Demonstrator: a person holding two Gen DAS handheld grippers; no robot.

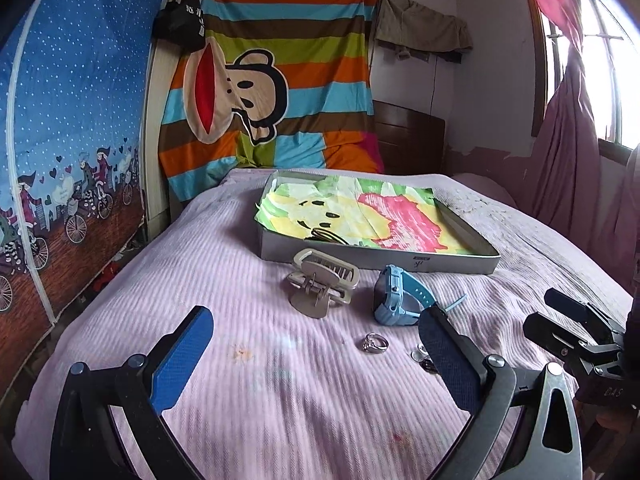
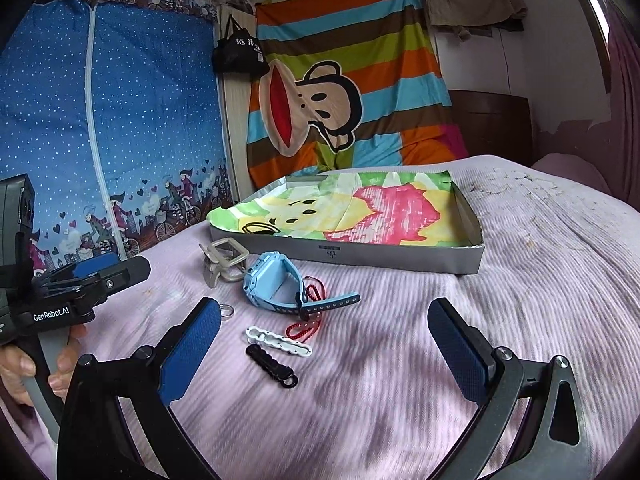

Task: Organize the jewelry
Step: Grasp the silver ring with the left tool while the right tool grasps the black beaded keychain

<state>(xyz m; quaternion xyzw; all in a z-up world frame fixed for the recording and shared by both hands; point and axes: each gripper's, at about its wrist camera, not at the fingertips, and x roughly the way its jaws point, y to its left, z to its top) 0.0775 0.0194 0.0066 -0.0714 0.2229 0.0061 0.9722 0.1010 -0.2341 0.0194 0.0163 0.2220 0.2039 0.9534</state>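
Lilac bedspread carries our blue watch, hair claw and ring, near the tray. Both grippers' fingers gape wide, empty; next we probably pick one up.

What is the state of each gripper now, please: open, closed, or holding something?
Left gripper: open, holding nothing, above the bed near the ring.
Right gripper: open, holding nothing, near the blue watch.

watch before tray, clip left
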